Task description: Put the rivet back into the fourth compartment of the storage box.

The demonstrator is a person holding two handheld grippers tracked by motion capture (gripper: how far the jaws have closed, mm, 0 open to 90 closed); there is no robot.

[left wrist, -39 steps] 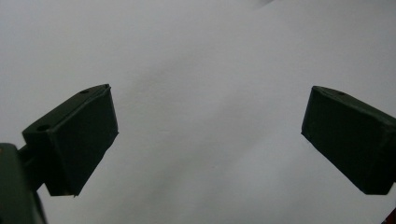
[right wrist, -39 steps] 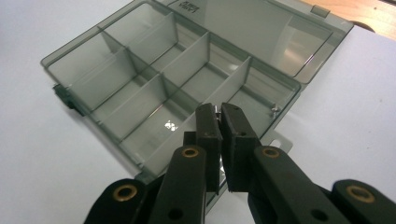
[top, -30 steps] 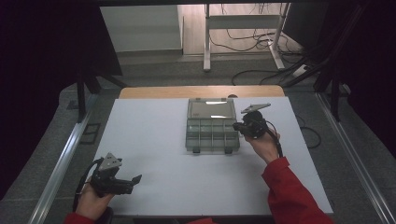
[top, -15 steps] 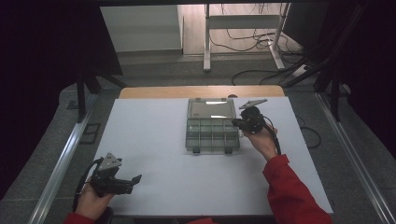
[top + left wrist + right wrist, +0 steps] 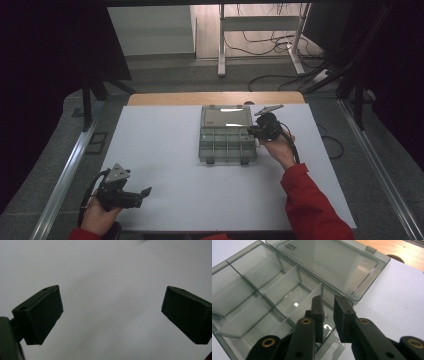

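Here, clear ribbed-plastic organizer box (image 5: 274, 290).

From up here I see the white bench (image 5: 175, 150) with a strip of bare wood (image 5: 165, 98) along its far edge. Metal rails run down the floor on both sides, one at the left (image 5: 67, 172) and one at the right (image 5: 382, 172). Beyond the bench stands a white frame on legs (image 5: 260, 37), with black cables (image 5: 260, 47) strewn on the light floor under it. A pale cabinet (image 5: 152, 30) sits farther left, against dark surroundings.
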